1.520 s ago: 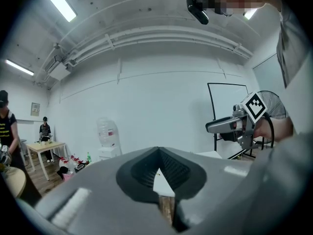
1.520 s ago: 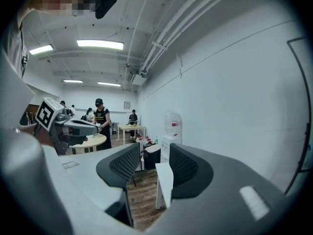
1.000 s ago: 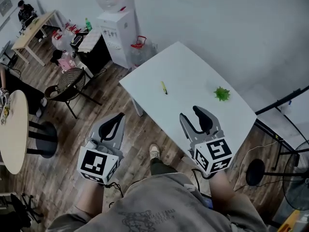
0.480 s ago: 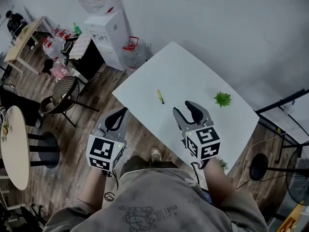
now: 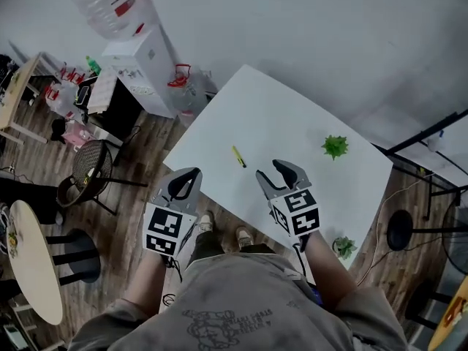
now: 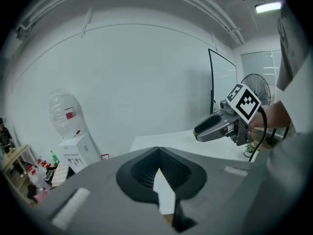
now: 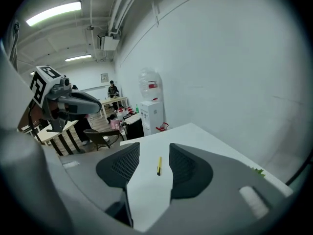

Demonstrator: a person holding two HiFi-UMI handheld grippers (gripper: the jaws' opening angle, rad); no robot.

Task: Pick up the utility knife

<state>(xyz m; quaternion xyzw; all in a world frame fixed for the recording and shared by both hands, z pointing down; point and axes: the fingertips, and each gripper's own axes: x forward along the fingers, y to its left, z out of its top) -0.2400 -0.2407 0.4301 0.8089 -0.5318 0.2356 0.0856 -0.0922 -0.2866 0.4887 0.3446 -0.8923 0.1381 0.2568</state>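
A slim yellow utility knife (image 5: 238, 156) lies on the white table (image 5: 278, 123), near its left part. In the right gripper view the knife (image 7: 159, 165) shows on the tabletop beyond the gap between the jaws. My right gripper (image 5: 278, 175) hovers open over the table's near edge, a short way right of the knife and nearer to me. My left gripper (image 5: 184, 183) hangs shut beside the table's near left edge, over the floor, holding nothing. In the left gripper view the jaws (image 6: 157, 166) meet at their tips.
A small green plant (image 5: 335, 146) stands on the table at the right; another plant (image 5: 343, 246) sits below the near right corner. A water dispenser (image 5: 135, 57), a wicker chair (image 5: 89, 170) and a round table (image 5: 33, 265) stand on the wooden floor at the left.
The view has shifted toward the table; both grippers have come forward and closer to the knife. The right gripper stays open, the left stays shut.
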